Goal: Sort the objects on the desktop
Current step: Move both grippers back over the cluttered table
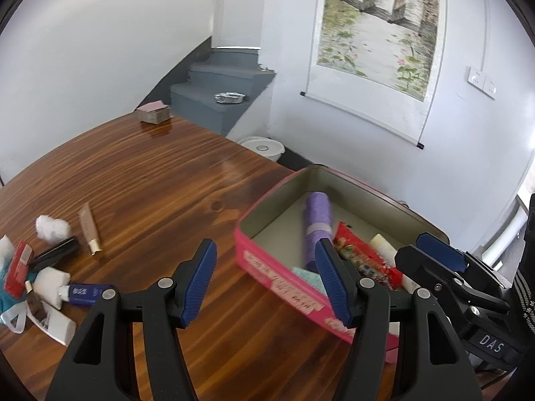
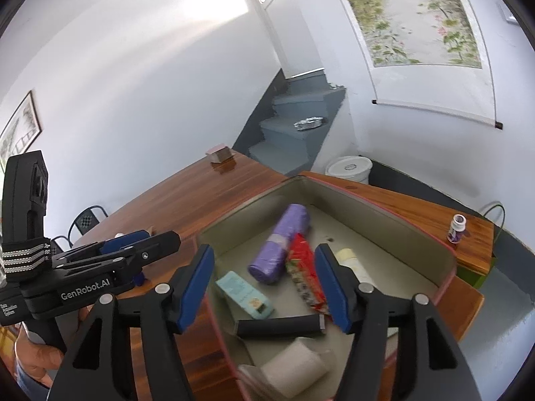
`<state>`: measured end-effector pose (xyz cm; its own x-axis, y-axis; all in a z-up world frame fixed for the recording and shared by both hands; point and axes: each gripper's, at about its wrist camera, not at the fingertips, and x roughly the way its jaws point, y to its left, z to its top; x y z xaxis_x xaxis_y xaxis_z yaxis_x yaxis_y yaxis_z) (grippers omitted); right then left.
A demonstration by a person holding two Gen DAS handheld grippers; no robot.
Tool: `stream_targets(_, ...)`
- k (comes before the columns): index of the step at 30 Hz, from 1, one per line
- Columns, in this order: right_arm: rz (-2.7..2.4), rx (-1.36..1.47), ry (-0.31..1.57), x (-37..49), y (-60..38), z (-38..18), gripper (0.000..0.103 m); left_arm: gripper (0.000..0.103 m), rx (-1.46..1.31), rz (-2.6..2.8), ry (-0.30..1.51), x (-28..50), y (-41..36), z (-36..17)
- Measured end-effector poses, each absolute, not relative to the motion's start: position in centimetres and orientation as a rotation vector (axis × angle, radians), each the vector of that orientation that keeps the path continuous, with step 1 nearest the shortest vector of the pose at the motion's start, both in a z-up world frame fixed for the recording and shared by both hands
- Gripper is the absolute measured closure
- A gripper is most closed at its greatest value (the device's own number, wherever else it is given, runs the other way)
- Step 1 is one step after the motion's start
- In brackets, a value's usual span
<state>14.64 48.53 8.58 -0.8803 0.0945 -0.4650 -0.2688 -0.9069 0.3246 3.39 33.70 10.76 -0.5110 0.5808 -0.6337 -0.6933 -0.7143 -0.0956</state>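
Tin [image 2: 394, 215] sits open at the wooden table's [image 1: 150, 180] right end — pink outside, and we see a purple roll [image 2: 279, 245], a red packet [image 2: 302, 269], a teal box [image 2: 242, 292], a black tube [image 2: 279, 325] and a white roll [image 2: 294, 367] lying inside. Our right gripper [image 2: 264, 287] hangs over it, jaws wide, nothing between them. Our left gripper [image 1: 265, 282] stands wide and empty too, just beside the tin's near wall. Unsorted things — cotton [image 1: 51, 227], tubes, a red box [image 1: 18, 267] — lie well apart at the left.

The glossy, varnished wooden table [image 1: 160, 180] bears a pink metal tin [image 1: 264, 260] with a matt beige inside, holding a shiny red foil packet [image 2: 302, 267].
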Motion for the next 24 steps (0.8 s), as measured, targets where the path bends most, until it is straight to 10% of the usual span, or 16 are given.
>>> stream_targets(24, 2.974, -0.809, 0.482, 9.7, 40.8, 8.4, 0.025, 0.038, -0.979, 2.476, 0.075, -3.3, 20.1, 10.2)
